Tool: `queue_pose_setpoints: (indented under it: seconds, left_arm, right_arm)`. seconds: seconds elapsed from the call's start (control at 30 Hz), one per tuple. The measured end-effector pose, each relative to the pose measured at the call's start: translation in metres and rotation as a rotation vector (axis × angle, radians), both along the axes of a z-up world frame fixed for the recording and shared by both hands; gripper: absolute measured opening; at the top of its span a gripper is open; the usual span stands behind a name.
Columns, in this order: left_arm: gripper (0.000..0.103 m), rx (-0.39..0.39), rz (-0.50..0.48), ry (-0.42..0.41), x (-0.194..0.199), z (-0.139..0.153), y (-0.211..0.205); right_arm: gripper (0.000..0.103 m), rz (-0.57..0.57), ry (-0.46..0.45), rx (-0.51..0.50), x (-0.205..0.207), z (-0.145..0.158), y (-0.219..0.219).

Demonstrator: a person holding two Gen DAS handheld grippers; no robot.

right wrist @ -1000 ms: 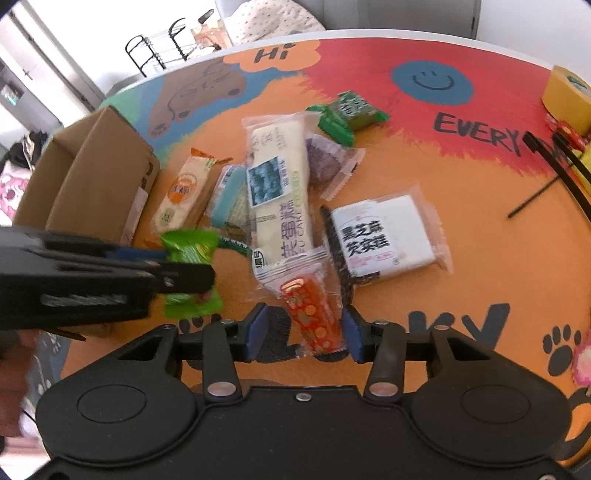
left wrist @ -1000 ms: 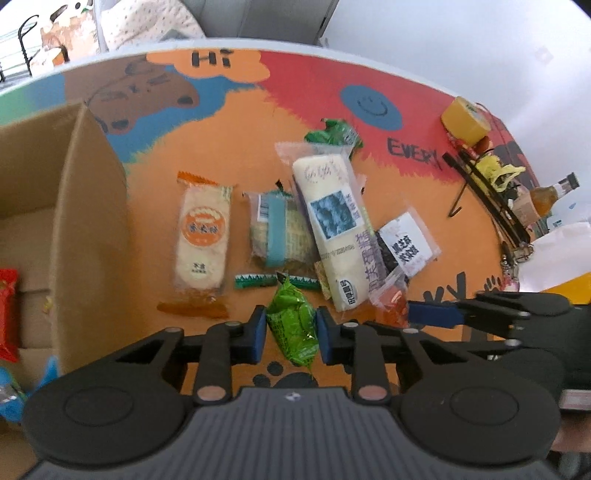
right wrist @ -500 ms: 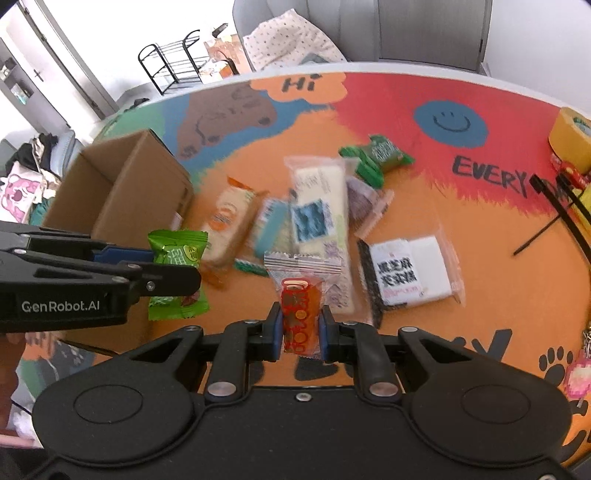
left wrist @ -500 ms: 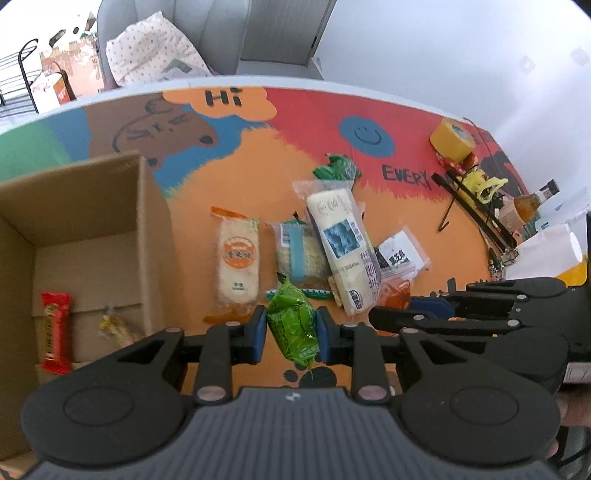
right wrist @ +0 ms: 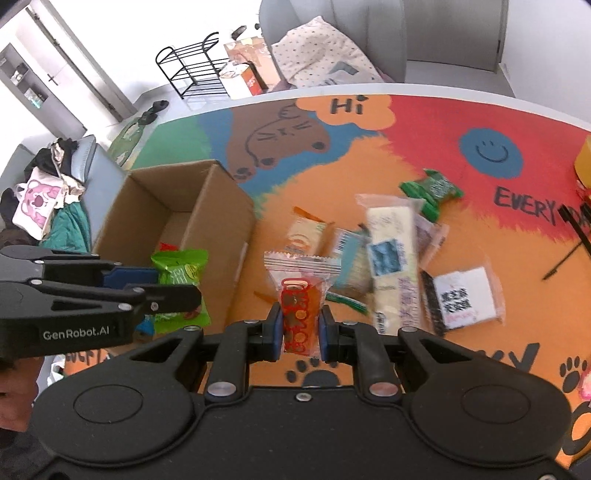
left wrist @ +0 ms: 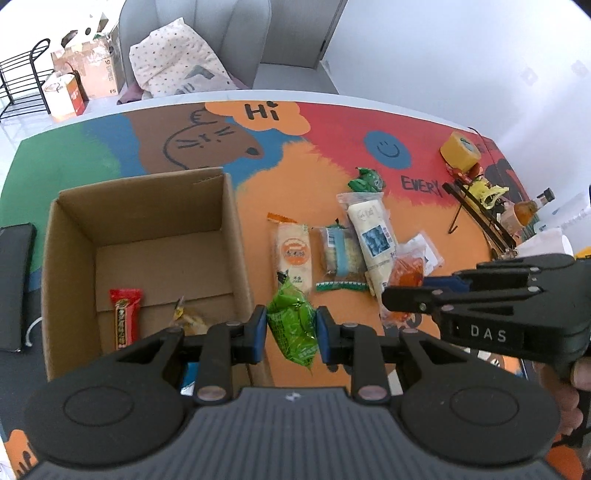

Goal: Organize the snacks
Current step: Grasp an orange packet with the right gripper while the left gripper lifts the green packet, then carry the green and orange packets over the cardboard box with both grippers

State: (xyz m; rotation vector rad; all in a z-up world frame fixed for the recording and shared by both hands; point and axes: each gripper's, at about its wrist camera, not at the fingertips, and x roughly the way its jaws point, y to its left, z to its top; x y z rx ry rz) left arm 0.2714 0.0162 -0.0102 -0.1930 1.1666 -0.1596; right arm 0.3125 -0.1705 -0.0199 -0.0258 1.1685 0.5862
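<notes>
At lower centre the left gripper [left wrist: 291, 332] clamps a green snack packet [left wrist: 292, 325]; the open cardboard box [left wrist: 55, 258] at left contains a red bar [left wrist: 125, 317].

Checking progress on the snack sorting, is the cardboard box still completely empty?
No, the cardboard box already holds a red snack bar lying on its floor.

yellow tape roll [left wrist: 460, 150] | spotted cushion [left wrist: 181, 64] on grey chair [left wrist: 195, 22] | black wire rack [right wrist: 192, 66]
</notes>
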Motion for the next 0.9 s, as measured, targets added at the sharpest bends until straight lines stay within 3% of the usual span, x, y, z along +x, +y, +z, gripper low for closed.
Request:
queue_pose_setpoints:
  seconds: [0.33, 0.9]
  left_arm:
    - [0.027, 0.048, 0.008, -0.021, -0.013, 0.018, 0.035]
    - [0.027, 0.159, 0.082, 0.030, -0.008, -0.022, 0.097]
  right_arm:
    - [0.017, 0.052, -0.007, 0.018, -0.003, 0.017, 0.038]
    - [0.017, 0.118, 0.009, 0.029, 0.000, 0.015, 0.096]
